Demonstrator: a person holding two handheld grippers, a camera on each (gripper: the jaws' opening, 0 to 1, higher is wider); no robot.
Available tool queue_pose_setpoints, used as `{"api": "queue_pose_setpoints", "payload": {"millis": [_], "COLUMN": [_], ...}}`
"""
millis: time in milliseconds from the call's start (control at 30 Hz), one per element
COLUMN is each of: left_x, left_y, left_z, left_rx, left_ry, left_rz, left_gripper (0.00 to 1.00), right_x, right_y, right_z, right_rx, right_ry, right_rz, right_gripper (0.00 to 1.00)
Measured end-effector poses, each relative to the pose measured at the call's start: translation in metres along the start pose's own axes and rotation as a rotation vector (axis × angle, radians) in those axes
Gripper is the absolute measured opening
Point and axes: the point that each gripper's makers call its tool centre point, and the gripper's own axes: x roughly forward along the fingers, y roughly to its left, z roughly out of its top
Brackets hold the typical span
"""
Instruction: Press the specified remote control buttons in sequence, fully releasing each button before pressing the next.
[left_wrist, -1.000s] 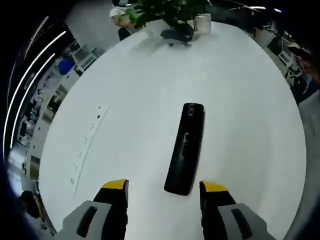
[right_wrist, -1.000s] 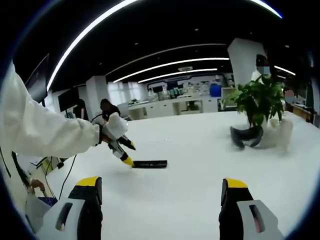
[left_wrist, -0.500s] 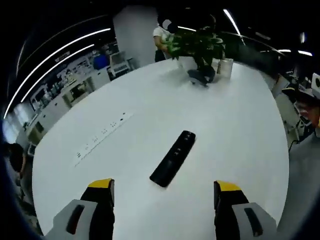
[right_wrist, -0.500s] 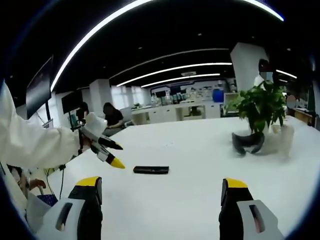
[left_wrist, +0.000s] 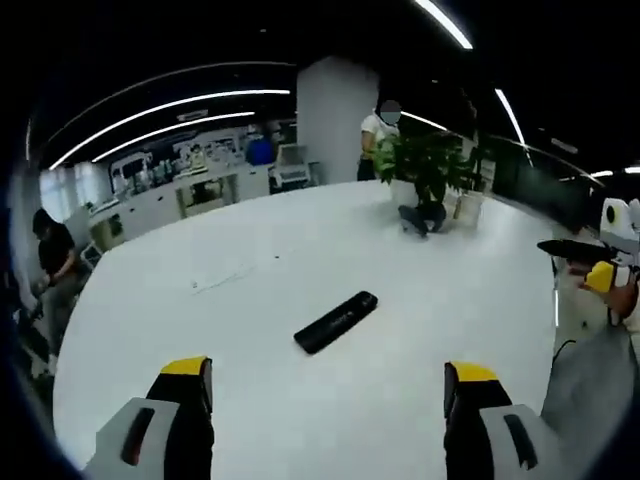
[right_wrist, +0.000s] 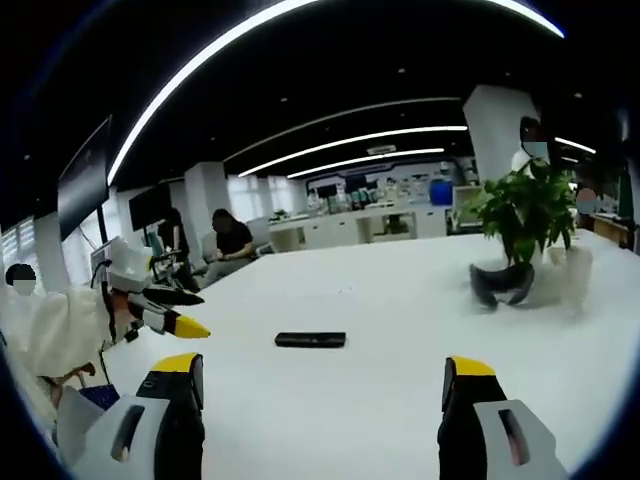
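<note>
A black remote control (left_wrist: 336, 321) lies flat on the white table (left_wrist: 300, 420), well ahead of my left gripper (left_wrist: 325, 382), whose yellow-tipped jaws stand wide open with nothing between them. In the right gripper view the same remote control (right_wrist: 310, 340) rests mid-table, far in front of my right gripper (right_wrist: 320, 380), also open and empty. The left gripper (right_wrist: 165, 312) appears at the left edge there, held in a white-sleeved hand, lifted off and away from the remote. The right gripper (left_wrist: 590, 265) shows at the right edge of the left gripper view.
A potted plant (right_wrist: 520, 210) stands at the table's far end with a dark curved object (right_wrist: 500, 285) and a white cup (left_wrist: 467, 205) beside it. A strip of sockets (left_wrist: 222, 278) is set into the table. People sit and stand around the office.
The left gripper has pulled back and risen away from the remote, so the remote looks smaller and farther in its view. The right gripper has hardly moved.
</note>
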Motion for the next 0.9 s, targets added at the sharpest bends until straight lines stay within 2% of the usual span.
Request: {"api": "queue_pose_setpoints", "payload": {"millis": [100, 200, 367, 533, 767, 900], "left_x": [-0.018, -0.031, -0.050, -0.073, -0.100, -0.109], "left_y": [-0.005, -0.011, -0.021, -0.020, -0.014, -0.005], "left_z": [-0.002, 0.000, -0.005, -0.002, -0.012, -0.019], "left_rx": [-0.013, -0.090, -0.135, -0.233, -0.201, -0.186], "left_ry": [-0.038, -0.098, -0.142, -0.253, -0.266, -0.246], "left_rz": [0.038, 0.042, 0.066, 0.133, 0.218, 0.253], "left_gripper": [0.99, 0.99, 0.99, 0.99, 0.99, 0.99], "right_x": [-0.001, 0.000, 0.000, -0.001, -0.004, -0.008], "right_y": [0.002, 0.004, 0.004, 0.002, -0.006, -0.009], "right_z": [0.000, -0.002, -0.008, -0.008, -0.010, -0.010], "right_rx": [-0.010, -0.011, -0.007, -0.002, 0.022, 0.029], "right_ry": [-0.007, -0.001, 0.008, 0.009, 0.001, -0.006], "right_rz": [0.006, 0.011, 0.013, 0.001, -0.025, -0.043], "right_gripper": [0.99, 0.99, 0.99, 0.99, 0.99, 0.99]}}
